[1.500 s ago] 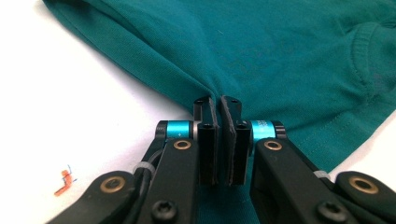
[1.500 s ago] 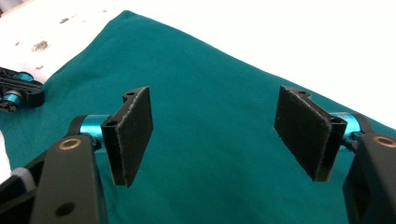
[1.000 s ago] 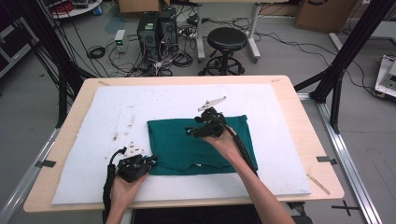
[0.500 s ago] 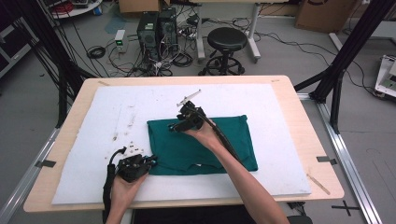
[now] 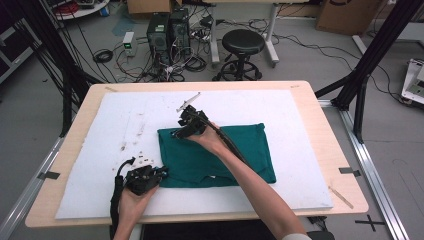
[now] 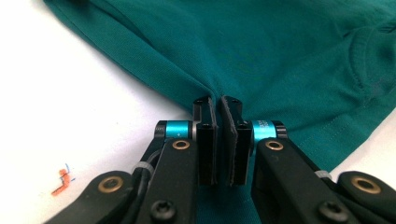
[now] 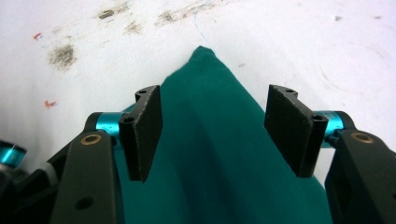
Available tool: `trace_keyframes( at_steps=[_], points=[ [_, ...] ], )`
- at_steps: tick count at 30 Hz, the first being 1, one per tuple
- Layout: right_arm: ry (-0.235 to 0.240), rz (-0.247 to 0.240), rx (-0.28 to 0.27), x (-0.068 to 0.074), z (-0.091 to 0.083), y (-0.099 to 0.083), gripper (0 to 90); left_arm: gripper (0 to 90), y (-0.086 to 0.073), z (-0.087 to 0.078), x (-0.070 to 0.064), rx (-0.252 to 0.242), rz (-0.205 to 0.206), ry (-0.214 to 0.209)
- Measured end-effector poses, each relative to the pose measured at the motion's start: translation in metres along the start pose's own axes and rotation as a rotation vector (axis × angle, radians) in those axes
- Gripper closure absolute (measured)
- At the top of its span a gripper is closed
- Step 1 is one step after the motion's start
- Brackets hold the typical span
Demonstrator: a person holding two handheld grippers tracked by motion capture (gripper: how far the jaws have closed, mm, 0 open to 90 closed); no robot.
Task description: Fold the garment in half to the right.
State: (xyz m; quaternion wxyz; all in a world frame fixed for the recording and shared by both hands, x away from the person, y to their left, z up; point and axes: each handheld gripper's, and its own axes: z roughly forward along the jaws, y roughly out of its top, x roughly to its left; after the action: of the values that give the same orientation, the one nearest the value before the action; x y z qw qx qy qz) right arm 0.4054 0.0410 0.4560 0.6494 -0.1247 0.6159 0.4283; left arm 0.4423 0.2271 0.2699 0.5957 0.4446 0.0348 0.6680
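Up close, the left gripper is pinching the green shirt's near-left edge, while the right gripper, jaws spread, is straddling its far-left corner on the white mat.

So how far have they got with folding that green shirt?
Early on. The green shirt already lies flat on the white mat. The left gripper pinches its near corner; the right gripper stands open over the far corner, nothing gripped. No fold shows yet, so the folding itself remains.
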Motion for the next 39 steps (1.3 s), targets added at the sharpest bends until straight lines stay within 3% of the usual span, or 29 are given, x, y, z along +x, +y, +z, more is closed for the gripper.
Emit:
trace_keyframes(
  at_steps=[11, 16, 31, 39],
  points=[
    [-0.003, 0.004, 0.034, -0.001, 0.03, 0.012, 45.7, 84.7, 0.0, 0.0, 0.0, -0.001, 0.0, 0.0],
    [0.032, 0.015, 0.036, -0.001, 0.039, 0.019, 45.6, 84.7, 0.0, 0.0, 0.0, 0.0, 0.0, -0.001],
    [0.021, 0.008, 0.054, 0.001, 0.061, 0.024, 46.8, 84.6, 0.0, 0.0, 0.0, -0.001, -0.002, -0.004],
    [-0.006, -0.014, 0.08, 0.005, 0.07, 0.028, 54.7, 84.6, 0.0, 0.0, 0.0, -0.001, -0.002, -0.004]
  ],
)
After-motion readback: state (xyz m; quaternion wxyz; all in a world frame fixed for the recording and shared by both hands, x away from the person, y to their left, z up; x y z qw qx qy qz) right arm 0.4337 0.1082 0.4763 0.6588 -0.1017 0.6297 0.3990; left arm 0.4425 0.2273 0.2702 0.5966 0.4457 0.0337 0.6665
